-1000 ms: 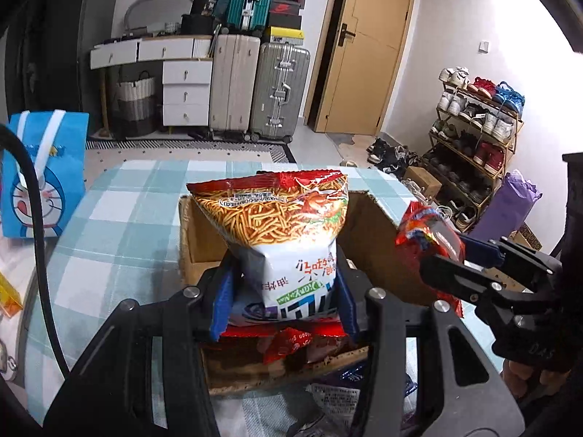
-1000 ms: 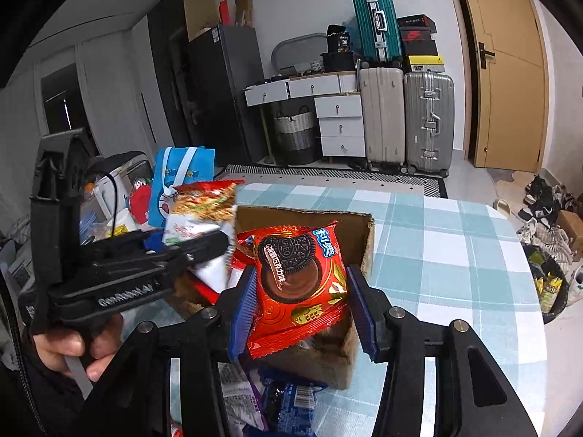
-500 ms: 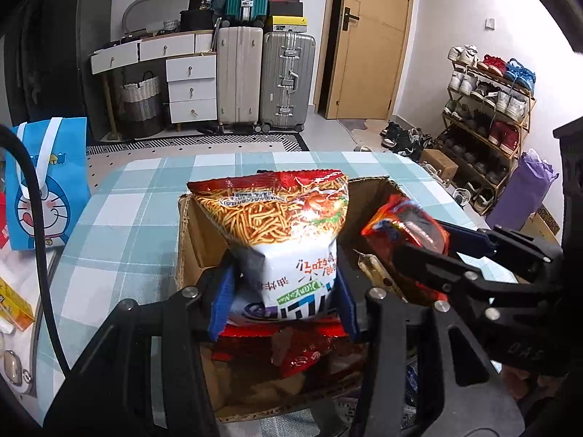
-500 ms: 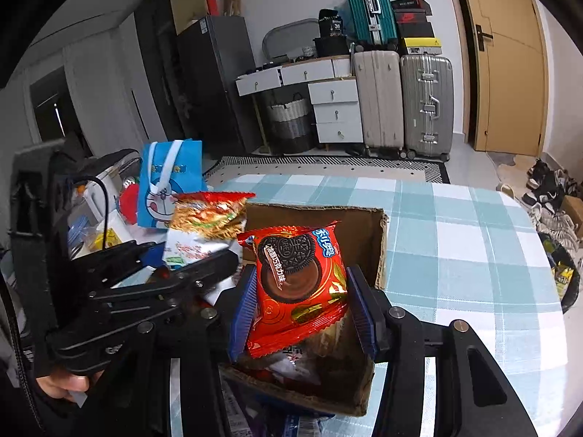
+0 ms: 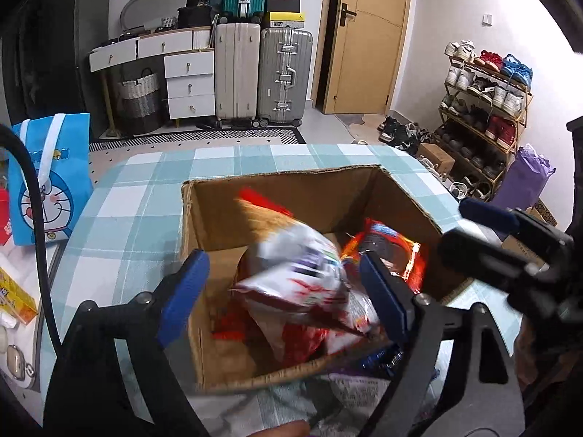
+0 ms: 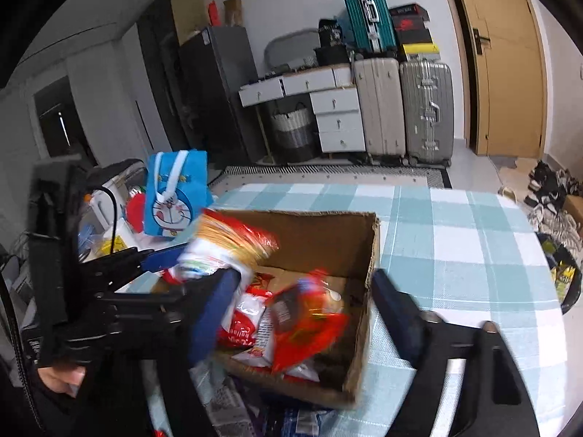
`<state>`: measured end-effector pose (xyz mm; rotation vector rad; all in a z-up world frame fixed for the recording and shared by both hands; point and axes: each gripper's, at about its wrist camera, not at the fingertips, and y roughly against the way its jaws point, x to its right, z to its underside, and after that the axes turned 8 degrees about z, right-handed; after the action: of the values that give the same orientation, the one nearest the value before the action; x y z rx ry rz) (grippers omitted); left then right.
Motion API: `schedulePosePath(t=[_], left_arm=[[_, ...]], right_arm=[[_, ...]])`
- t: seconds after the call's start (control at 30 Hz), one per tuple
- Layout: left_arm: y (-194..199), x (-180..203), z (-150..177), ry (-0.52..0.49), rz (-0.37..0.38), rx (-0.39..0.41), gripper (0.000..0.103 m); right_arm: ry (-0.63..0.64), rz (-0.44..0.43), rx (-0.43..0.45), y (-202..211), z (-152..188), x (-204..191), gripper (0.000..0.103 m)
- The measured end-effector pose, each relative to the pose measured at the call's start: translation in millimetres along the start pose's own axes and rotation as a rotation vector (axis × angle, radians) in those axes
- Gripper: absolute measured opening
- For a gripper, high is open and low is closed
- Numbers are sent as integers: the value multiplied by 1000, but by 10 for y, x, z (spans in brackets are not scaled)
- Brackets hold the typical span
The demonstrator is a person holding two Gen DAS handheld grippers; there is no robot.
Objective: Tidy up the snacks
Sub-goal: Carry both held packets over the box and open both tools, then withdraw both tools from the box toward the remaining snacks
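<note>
An open cardboard box (image 5: 284, 189) (image 6: 371, 240) stands on the checked table. My left gripper (image 5: 280, 284) is open over it; the white and red noodle-snack bag (image 5: 295, 276) is blurred, falling between the jaws into the box. It also shows in the right wrist view (image 6: 226, 244). My right gripper (image 6: 302, 306) is open over the box's right side; the red cookie pack (image 6: 309, 324) drops blurred into the box, also seen in the left wrist view (image 5: 390, 251). Other red snack packs (image 6: 244, 320) lie inside.
A blue cartoon bag (image 5: 54, 182) stands left of the box, with a yellow packet (image 5: 14, 298) near it. More snack wrappers (image 5: 364, 386) lie on the table in front of the box. Suitcases, drawers, a door and a shoe rack stand behind.
Both grippers opened and let go of their packs. The noodle bag and the cookie pack are dropping into the box. Both grippers have moved forward over the box.
</note>
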<state>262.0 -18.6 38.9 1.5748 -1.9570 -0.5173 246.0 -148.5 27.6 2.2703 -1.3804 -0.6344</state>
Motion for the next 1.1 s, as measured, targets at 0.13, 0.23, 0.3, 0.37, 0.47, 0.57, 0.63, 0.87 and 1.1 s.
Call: schedulePosePath(t=[0.13, 0.23, 0.3, 0.37, 0.47, 0.57, 0.63, 0.87, 1.1], left_arm=[[205, 14, 90, -1, 20, 28, 102], [385, 17, 170, -7, 23, 50, 102], [503, -1, 241, 1, 27, 56, 102], [617, -7, 339, 1, 31, 56, 102], [813, 10, 513, 5, 24, 61, 102], [961, 2, 670, 19, 24, 55, 102], [1042, 18, 727, 17, 17, 53, 102], [1188, 42, 1083, 34, 38, -4, 102], [1208, 128, 1392, 32, 40, -41, 102]], right_arm=[[-27, 1, 23, 228, 29, 76, 103], [-24, -5, 13, 357, 77, 105, 103], [-16, -4, 11, 437, 126, 112, 103], [-1, 10, 8, 517, 187, 100, 103], [20, 44, -2, 608, 283, 70, 103], [29, 63, -11, 702, 408, 39, 103], [29, 64, -22, 746, 487, 23, 103], [48, 72, -54, 827, 729, -12, 103], [35, 102, -71, 932, 928, 8, 103]])
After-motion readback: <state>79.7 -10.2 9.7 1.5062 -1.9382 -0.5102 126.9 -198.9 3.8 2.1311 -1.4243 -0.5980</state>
